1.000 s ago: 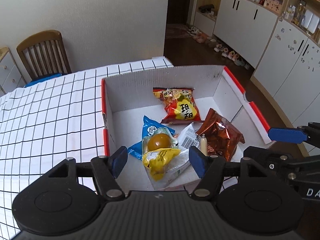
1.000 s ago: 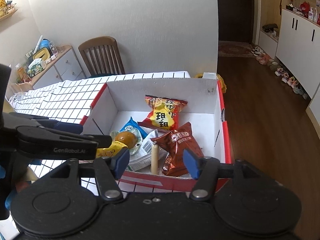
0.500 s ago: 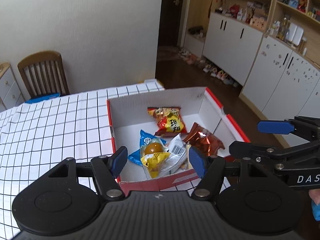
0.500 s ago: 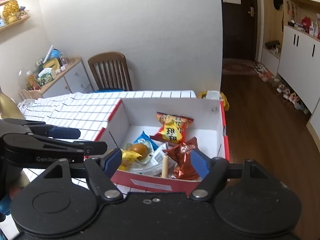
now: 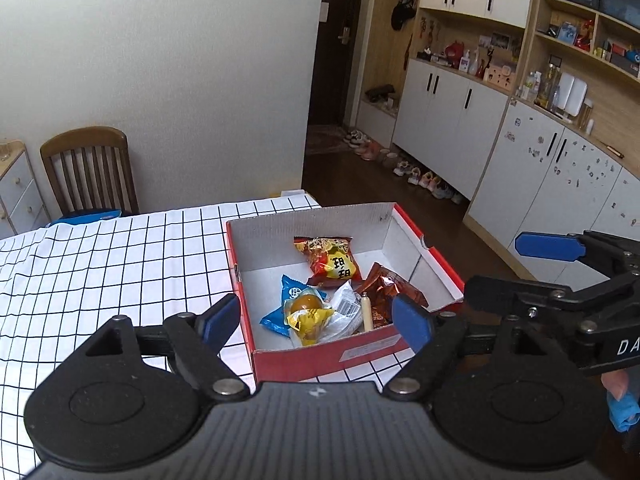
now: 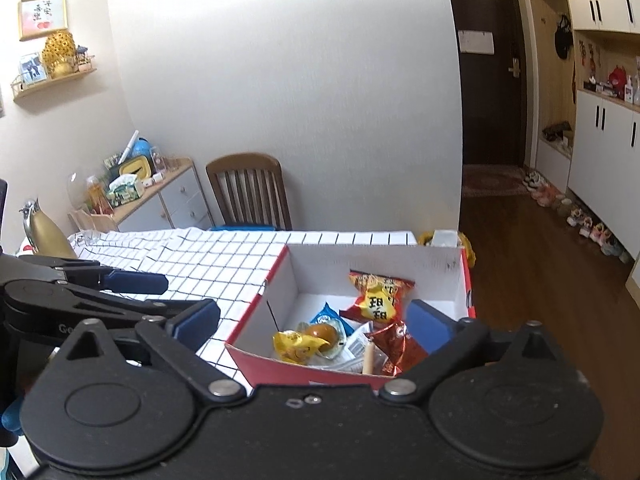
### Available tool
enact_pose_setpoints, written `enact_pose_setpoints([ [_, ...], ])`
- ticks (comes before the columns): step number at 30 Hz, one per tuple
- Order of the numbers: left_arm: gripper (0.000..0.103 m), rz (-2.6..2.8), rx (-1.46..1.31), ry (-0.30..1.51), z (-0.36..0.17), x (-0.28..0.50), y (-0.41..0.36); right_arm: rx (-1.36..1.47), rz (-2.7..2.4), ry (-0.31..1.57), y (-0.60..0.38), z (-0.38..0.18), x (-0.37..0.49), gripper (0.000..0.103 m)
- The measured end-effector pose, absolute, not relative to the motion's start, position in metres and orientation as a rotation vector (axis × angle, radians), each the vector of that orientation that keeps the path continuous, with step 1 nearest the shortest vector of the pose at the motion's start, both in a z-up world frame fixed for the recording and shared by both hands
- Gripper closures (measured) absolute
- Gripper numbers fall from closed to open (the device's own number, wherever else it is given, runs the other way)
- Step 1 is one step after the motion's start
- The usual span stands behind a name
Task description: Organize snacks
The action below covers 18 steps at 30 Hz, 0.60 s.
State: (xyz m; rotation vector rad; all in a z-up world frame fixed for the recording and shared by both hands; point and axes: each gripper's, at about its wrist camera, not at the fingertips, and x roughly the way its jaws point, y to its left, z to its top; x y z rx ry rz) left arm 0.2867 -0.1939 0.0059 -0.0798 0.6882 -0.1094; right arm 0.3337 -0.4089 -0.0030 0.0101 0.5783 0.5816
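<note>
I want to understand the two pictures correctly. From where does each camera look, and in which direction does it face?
Left wrist: sits on the left gripper, looks down and forward at the box of snacks on the checked table; its jaws are opening, empty; the right gripper shows at right.
Right wrist: sits on the right gripper, faces the same box; jaws opening, empty; the left gripper shows at left.
Shared: box, table, chair.
</note>
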Motion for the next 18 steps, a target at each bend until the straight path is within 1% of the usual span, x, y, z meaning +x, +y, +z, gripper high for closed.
enact_pose_setpoints([
  [5, 0.019, -0.135, -0.099, 0.683, 0.009, 0.273, -0.192, 0.005, 0.578, 0.53, -0.408, 0.004, 0.318, 0.0],
  [11, 0.002, -0.136, -0.13, 0.651, 0.015, 0.258, -0.189, 0.03, 0.557, 0.498, -0.412, 0.009, 0.303, 0.0],
  [18, 0.002, -0.121, -0.143, 0.629, 0.02, 0.248, -0.183, 0.05, 0.528, 0.463, -0.421, 0.011, 0.287, 0.0],
])
